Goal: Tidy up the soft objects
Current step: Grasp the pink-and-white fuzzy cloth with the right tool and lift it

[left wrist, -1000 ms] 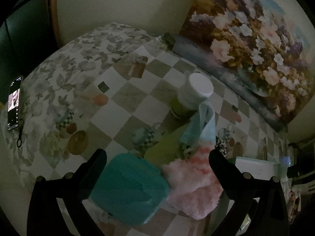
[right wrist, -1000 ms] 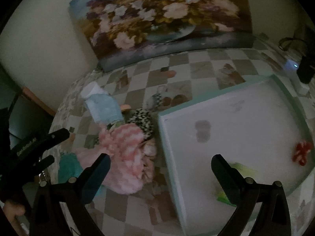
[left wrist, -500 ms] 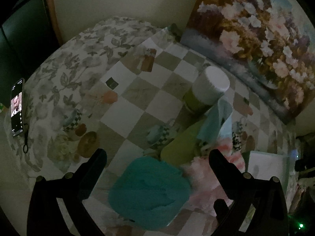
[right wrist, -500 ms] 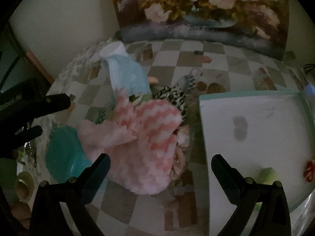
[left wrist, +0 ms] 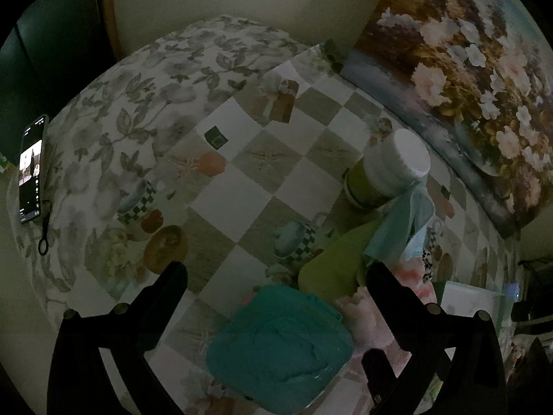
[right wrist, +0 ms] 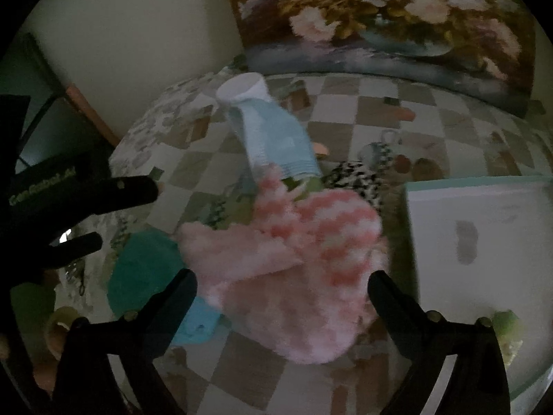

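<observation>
A fluffy pink striped sock [right wrist: 297,269] lies on the checkered tablecloth, directly ahead of my open right gripper [right wrist: 281,285], whose fingers flank it. A light blue sock [right wrist: 276,141] drapes from a white-lidded jar [left wrist: 394,169] behind it. A teal folded cloth [left wrist: 280,349] lies in front of my open left gripper [left wrist: 276,280], with a green cloth [left wrist: 331,263] just beyond it. A black-and-white patterned piece [right wrist: 356,180] peeks out behind the pink sock. The left gripper also shows at the left of the right wrist view.
A white tray with a teal rim [right wrist: 484,242] sits to the right and holds a green soft item [right wrist: 506,323]. A flower painting [left wrist: 466,79] leans on the wall behind. A phone [left wrist: 31,169] lies at the table's far left edge.
The right gripper has swung left from over the tray and come close to the pink sock. The left gripper has drawn back a little, still over the teal cloth.
</observation>
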`<state>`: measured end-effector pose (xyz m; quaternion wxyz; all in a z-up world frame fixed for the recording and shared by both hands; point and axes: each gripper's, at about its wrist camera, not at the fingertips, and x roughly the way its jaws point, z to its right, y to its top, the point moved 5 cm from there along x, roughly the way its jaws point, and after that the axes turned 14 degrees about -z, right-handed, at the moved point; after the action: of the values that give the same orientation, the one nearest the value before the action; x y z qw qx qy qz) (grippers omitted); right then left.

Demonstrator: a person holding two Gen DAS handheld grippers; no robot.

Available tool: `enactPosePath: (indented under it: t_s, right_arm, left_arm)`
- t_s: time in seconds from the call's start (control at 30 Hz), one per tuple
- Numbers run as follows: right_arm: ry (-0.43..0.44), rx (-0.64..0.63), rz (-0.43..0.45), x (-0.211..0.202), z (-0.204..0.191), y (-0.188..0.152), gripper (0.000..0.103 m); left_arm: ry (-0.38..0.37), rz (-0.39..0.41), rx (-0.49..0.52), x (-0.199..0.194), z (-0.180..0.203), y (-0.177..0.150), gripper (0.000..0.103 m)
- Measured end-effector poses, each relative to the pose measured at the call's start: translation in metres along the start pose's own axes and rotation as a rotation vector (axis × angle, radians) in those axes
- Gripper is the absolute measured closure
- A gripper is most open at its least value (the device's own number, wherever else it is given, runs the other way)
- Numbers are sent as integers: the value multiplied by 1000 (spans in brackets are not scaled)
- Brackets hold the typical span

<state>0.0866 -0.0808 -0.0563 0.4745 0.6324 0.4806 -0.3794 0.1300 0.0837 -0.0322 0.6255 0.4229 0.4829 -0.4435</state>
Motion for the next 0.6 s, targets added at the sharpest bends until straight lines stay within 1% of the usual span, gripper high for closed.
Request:
enactPosePath:
  t_s: [0.1, 0.17, 0.3, 0.37, 0.4, 0.43, 0.47, 0.5, 0.57, 0.6]
  right_arm:
    - [-11, 3, -15, 7, 0, 1, 11]
    - [-4, 12, -33, 13, 3, 1, 18]
    - [-30, 31, -51, 22, 10, 2, 29]
    - [-32, 43, -52, 25, 14, 2, 39]
    - [-32, 44, -52, 25, 15, 2, 41]
    - [-32, 44, -52, 26, 16, 1, 48]
    - [-31, 45, -52, 26, 17, 1, 53]
    - [-24, 51, -50, 26, 19, 1, 55]
    - [-10, 61, -46, 24, 22, 1, 65]
    - [-5, 64, -42, 22, 23, 1, 67]
  left_arm:
    - [-5, -6, 4, 1, 1, 1, 0]
    - [-7, -7, 7, 2, 3, 1, 0]
    - [-3, -8, 15, 2, 6, 1, 0]
    - [-4, -9, 19, 3, 8, 2, 0]
    - [-5, -10, 21, 3, 8, 2, 0]
    - [-6, -11, 23, 3, 9, 2, 0]
    - [-7, -10, 24, 3, 9, 2, 0]
    - [-6, -9, 25, 2, 10, 2, 0]
    - [-5, -7, 27, 2, 11, 2, 0]
    - [-5, -6, 29, 2, 12, 1, 0]
